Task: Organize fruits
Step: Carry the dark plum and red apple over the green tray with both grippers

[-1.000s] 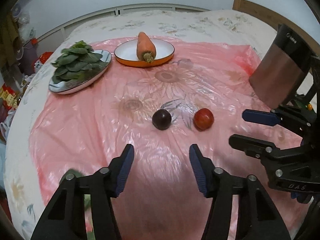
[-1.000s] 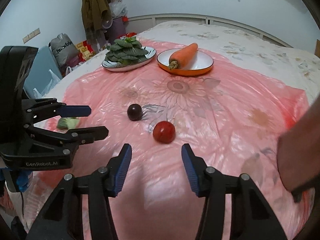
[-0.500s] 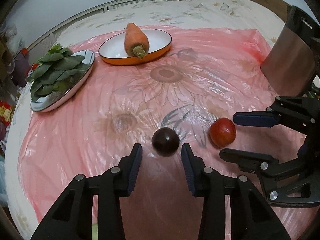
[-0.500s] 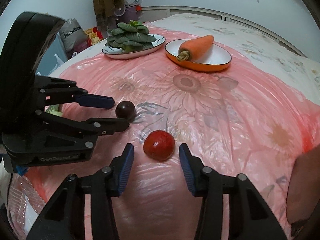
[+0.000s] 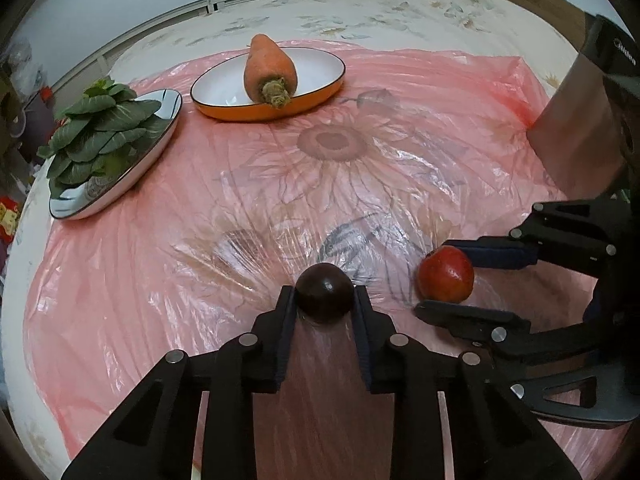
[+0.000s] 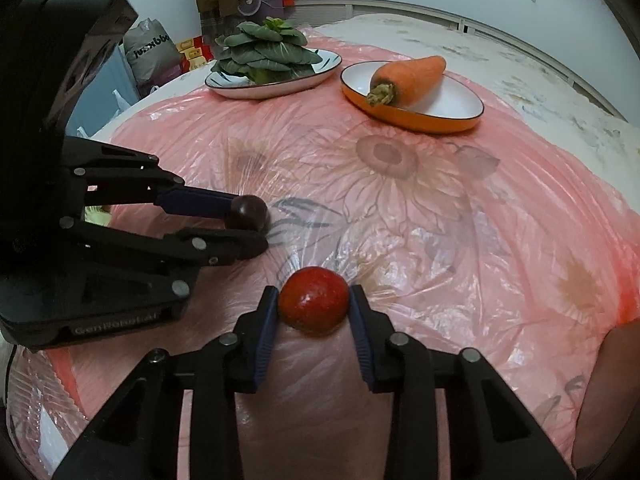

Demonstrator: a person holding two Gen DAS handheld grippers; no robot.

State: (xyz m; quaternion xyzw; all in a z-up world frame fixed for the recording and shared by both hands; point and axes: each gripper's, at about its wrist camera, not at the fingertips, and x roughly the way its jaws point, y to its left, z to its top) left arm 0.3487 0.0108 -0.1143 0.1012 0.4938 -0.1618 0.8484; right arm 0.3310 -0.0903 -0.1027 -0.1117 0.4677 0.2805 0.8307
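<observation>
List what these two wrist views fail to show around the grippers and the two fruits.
- Underside of the dark plum, left wrist view: hidden by the left gripper shut on it.
- Red fruit, right wrist view: its sides are covered by the right gripper, whose jaws are closing on it.
- Green item behind the left gripper, right wrist view: mostly blocked, unidentifiable.
- Steel container, left wrist view: cut off by the frame edge.
</observation>
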